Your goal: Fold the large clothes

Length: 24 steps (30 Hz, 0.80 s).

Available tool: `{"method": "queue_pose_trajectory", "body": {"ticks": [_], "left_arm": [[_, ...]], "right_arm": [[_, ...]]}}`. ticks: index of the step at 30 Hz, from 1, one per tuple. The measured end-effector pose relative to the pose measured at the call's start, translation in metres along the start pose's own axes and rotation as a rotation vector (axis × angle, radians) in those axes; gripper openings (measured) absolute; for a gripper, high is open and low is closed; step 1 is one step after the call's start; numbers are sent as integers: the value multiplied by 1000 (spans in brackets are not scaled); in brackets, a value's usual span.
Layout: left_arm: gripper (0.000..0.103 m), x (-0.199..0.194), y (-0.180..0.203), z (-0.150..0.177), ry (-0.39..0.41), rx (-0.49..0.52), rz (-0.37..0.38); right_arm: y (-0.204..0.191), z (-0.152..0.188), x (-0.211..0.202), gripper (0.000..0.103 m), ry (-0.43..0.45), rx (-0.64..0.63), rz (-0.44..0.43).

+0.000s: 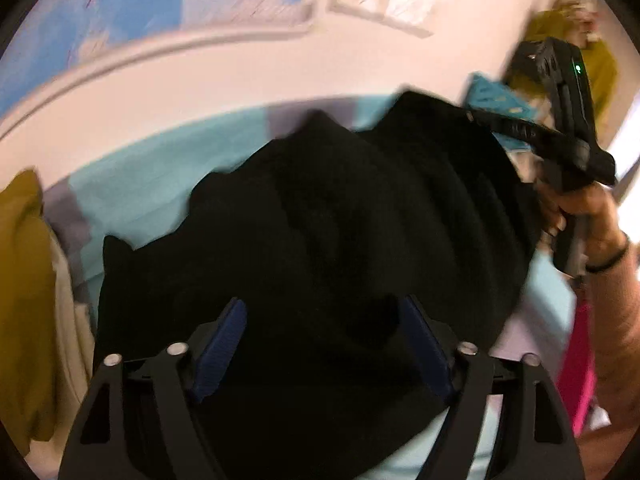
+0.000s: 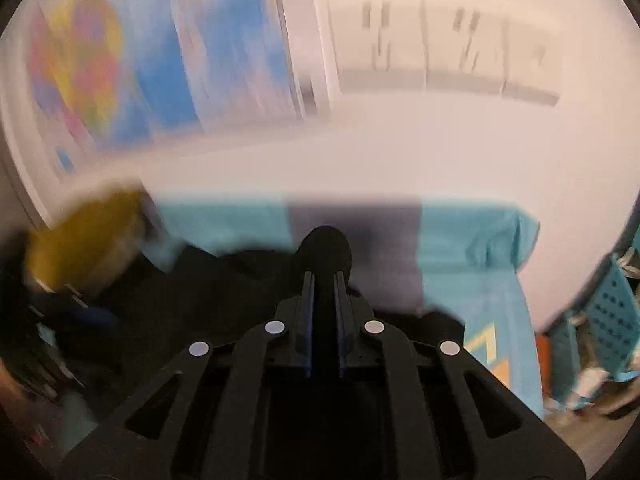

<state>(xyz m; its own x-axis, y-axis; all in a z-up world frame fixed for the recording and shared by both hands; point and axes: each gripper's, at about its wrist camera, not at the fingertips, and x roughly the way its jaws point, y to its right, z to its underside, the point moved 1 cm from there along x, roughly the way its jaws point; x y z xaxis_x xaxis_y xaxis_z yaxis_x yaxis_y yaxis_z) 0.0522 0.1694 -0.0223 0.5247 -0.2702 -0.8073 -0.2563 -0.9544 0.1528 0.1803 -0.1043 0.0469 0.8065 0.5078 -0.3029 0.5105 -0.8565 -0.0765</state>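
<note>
teal sheet bears rumpled black cloth; left tongs spread, right tongs pinching cloth.

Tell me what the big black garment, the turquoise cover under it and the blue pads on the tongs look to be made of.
Big black garment: soft matte fabric, probably knit or fleece; it lies in rounded folds without shine.
Turquoise cover: thin smooth cloth, likely cotton; it lies flat and drapes at one corner.
Blue pads: ribbed rubber or plastic, judging by the fine ridges.

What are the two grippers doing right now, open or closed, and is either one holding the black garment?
Left gripper: open, jaws spread over the black garment, not pinching it.
Right gripper: shut on a fold of the black garment.
</note>
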Motion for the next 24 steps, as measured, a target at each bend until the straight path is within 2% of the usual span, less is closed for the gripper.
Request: {"method": "queue_pose_trajectory", "body": {"ticks": [1, 2, 3, 4, 6, 7, 8, 9, 11, 14, 15, 17, 19, 21, 22, 24], "left_arm": [[57, 9, -7, 2, -10, -13, -44], [53, 14, -14, 4, -20, -29, -61], [42, 18, -22, 7, -30, -55, -70], [36, 20, -29, 9, -29, -78, -77], [36, 10, -37, 13, 1, -119, -49], [43, 3, -41, 14, 20, -136, -43], [49, -8, -44, 17, 63, -150, -36], [58, -21, -46, 22, 107, -151, -34], [67, -48, -45, 35, 193, -138, -50], [74, -82, -52, 68, 266, -140, -107], [78, -88, -51, 75, 273, -147, -134], [80, -95, -55, 93, 262, -160, -207], [84, -100, -55, 112, 239, -161, -208], [89, -97, -51, 120, 228, -150, -198], [89, -93, -48, 118, 225, -142, -198], [91, -77, -37, 114, 217, -112, -208]], "right_arm": [[0, 5, 15, 10, -59, -6, 22], [2, 15, 31, 17, -130, -10, 44], [2, 21, 36, 22, -152, -13, 52], [4, 24, 34, 24, -145, -9, 51], [12, 28, 13, 41, -95, 39, 11], [14, 29, -2, 47, -60, 56, -5], [16, 31, -19, 60, -15, 64, -21], [18, 36, -42, 68, 38, 63, -41], [27, 55, -81, 70, 116, 69, -54], [39, 88, -107, 76, 136, 118, -90], [43, 104, -113, 76, 124, 129, -87], [50, 136, -114, 76, 86, 149, -85], [48, 155, -110, 76, 49, 153, -66], [45, 166, -98, 67, 15, 156, -65], [46, 167, -93, 66, 14, 167, -72], [44, 164, -84, 54, 31, 160, -85]]}}
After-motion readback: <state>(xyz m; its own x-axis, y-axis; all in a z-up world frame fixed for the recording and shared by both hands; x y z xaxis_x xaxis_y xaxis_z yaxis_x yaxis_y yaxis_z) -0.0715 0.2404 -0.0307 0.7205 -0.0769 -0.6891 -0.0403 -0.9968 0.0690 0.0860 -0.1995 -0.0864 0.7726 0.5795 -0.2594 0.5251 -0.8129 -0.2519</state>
